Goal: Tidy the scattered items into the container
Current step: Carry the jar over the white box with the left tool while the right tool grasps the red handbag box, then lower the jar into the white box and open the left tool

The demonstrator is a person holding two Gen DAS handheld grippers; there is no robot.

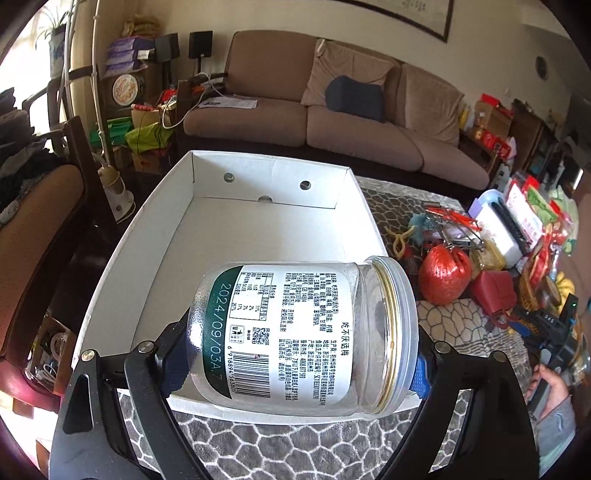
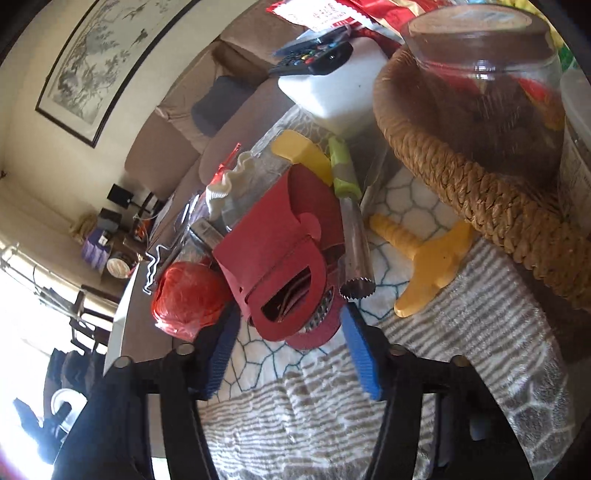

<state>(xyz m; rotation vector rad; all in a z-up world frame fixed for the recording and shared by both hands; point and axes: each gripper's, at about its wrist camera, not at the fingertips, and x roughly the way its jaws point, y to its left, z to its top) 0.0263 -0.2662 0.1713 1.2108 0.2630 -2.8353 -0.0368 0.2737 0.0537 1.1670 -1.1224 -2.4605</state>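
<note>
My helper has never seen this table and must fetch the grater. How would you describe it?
Start at the big woven rope basket. To its left, in front of the right gripper, lies the red rotary grater beside a red twine ball. Only it shows a perforated metal drum.

A brown sofa (image 1: 332, 122) runs along the cream wall (image 1: 258, 18), a dark blue cushion (image 1: 355, 98) propped on it. Above hangs a framed ink painting (image 2: 99, 55). Daylight pours in hard from the window (image 2: 22, 295), washing that side white. A wooden chair (image 1: 48, 206) stands beside the bench (image 1: 295, 443), which wears a grey-and-white patterned cloth.
</note>
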